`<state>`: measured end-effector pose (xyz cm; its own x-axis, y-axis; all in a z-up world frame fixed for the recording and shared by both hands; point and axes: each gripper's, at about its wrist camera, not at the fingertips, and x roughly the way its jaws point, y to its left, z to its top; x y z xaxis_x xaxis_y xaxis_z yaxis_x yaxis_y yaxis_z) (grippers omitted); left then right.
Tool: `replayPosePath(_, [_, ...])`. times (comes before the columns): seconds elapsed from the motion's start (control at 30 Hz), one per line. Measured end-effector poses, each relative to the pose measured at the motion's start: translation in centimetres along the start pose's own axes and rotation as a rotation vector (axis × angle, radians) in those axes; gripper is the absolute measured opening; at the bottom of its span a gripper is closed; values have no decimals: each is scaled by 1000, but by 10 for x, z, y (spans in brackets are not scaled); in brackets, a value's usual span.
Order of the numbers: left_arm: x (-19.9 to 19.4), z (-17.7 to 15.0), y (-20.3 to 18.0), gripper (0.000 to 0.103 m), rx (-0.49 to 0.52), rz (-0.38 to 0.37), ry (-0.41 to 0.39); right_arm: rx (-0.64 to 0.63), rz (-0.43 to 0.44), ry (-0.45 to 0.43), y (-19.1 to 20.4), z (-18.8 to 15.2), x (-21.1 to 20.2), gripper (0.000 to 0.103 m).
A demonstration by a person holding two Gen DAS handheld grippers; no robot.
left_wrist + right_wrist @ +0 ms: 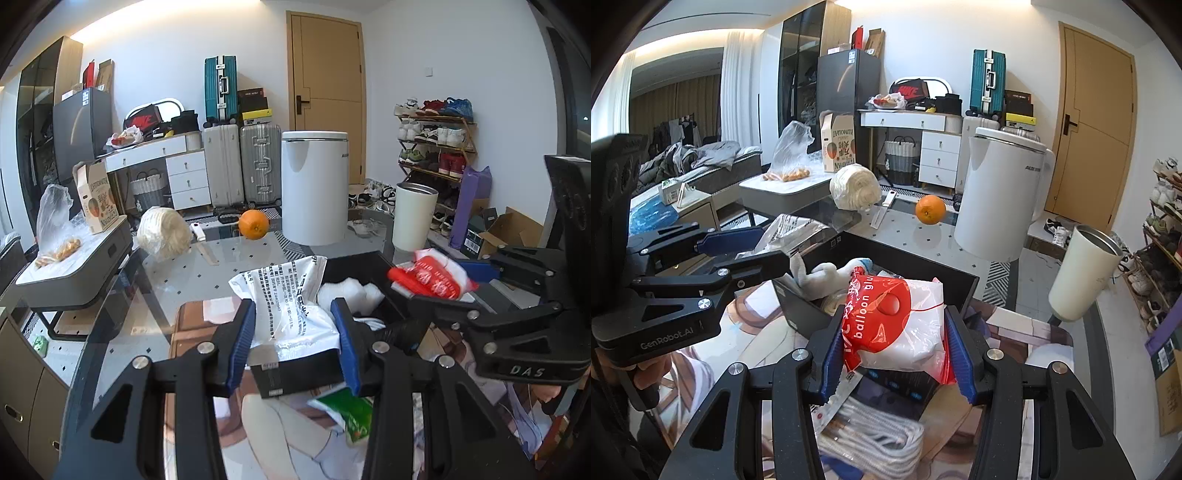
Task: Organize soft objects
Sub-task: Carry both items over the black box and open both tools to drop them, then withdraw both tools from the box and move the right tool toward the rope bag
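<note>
In the left wrist view, the left gripper is clamped on a white printed pouch, held over the near corner of an open black box on the glass table; beyond the box, an orange sits toward the table's far edge. In the right wrist view, the right gripper is clamped on a red-and-white balloon packet above the black box's near edge, with a coil of white rope lying just below the fingers.

Bright even room light, warm ceiling cove glow, glare on glass table, fisheye-bent dark corners
</note>
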<state>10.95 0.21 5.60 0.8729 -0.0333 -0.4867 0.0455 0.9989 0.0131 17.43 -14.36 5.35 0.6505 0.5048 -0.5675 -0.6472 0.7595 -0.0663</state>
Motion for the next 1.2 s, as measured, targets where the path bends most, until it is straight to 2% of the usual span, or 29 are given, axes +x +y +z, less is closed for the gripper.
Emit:
replayPosePath(0.63, [41,13,-4,41,5,-50,33,-70,22,106,-8,9,53,50])
replayPosePath(0.73, [42,13,-4,41,9,-58,37,-77,39,116,-10,9,54,64])
replayPosePath(0.87, [46,15,-3,41,8,-73,40,-97,30,103,-13,10,48,73])
replayPosePath(1.2, [57,8,-8,41,36,-90,71,-99,12,103,-22,7,45,73])
